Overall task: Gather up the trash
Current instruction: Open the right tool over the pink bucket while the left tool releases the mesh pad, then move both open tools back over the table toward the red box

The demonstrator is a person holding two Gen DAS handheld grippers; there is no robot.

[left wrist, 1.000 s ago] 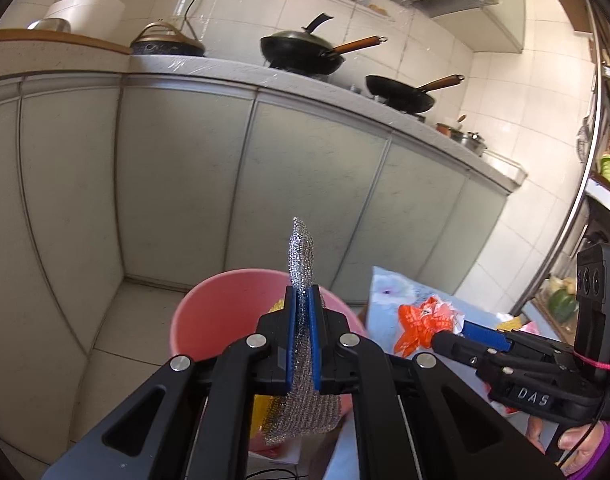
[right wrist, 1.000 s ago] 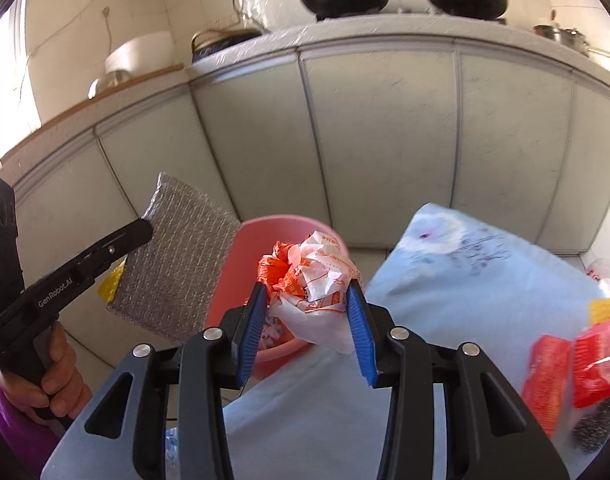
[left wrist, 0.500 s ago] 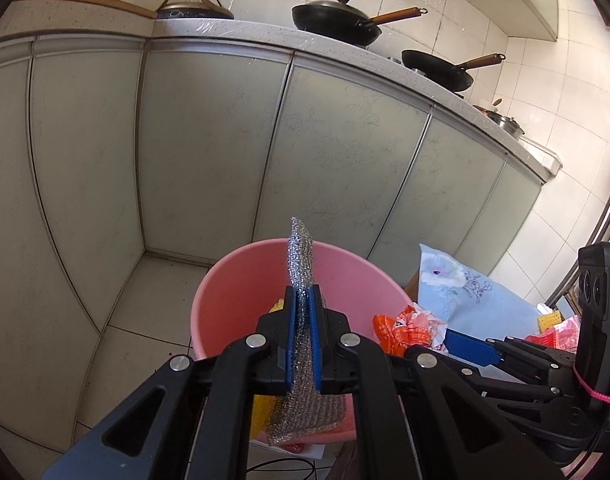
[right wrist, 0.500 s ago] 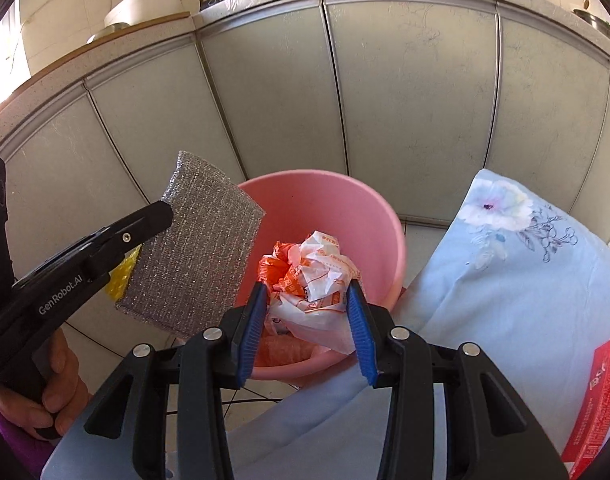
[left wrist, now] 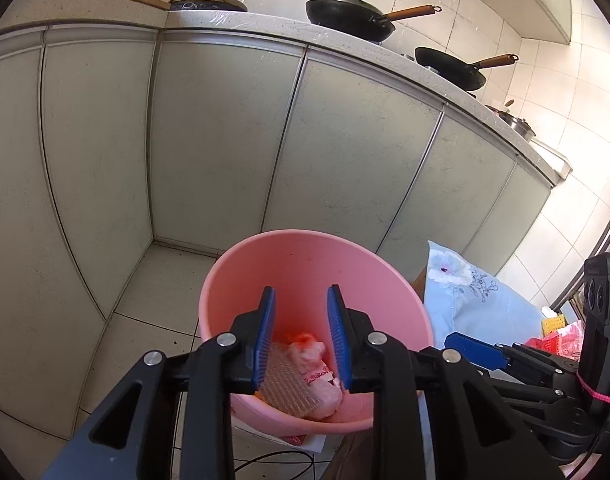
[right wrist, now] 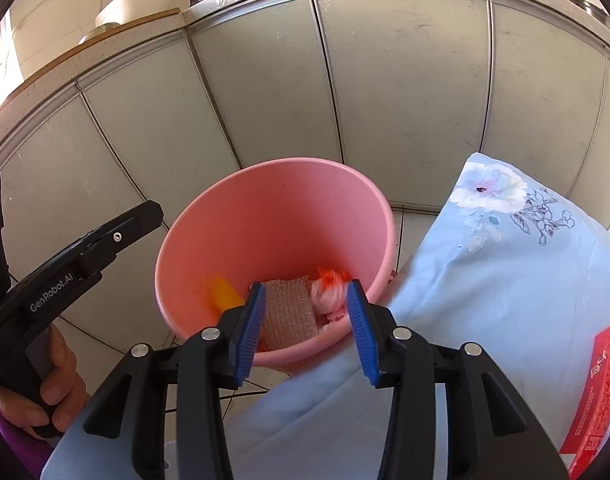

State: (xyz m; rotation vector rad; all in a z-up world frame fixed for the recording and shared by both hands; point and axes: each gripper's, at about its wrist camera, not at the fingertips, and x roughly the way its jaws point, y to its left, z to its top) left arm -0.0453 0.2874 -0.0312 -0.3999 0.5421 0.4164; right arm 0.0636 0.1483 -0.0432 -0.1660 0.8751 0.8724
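Now both grippers hang over the bin with nothing between their blue pads. At the bottom centre of the left view, the left gripper [left wrist: 301, 336] stands spread wide and empty; at the bottom centre of the right view, the right gripper [right wrist: 305, 330] is likewise parted and bare.

Just beyond them, in the middle of each frame, the pink bin [right wrist: 185, 240] stands on the floor. On its bottom lie a scouring pad [right wrist: 289, 312], a crumpled wrapper [right wrist: 331, 294] touching its right side, and something orange [right wrist: 225, 296] to the left that I cannot identify.

To the right, the cloth-covered surface [right wrist: 505, 280] reaches up to the bin's rim. A red packet [right wrist: 597, 392] lies at its lower right edge, seemingly trash not yet collected; the left view shows more red and yellow scraps [left wrist: 557, 330] at far right, too small to name.

That packet looks light, thin and probably slippery, and would crumple rather than break. I would pinch it across a flat edge, well in from the corner.

Farthest off, cabinets [left wrist: 225, 140] fill the upper frame, with pans [left wrist: 349, 16] above.
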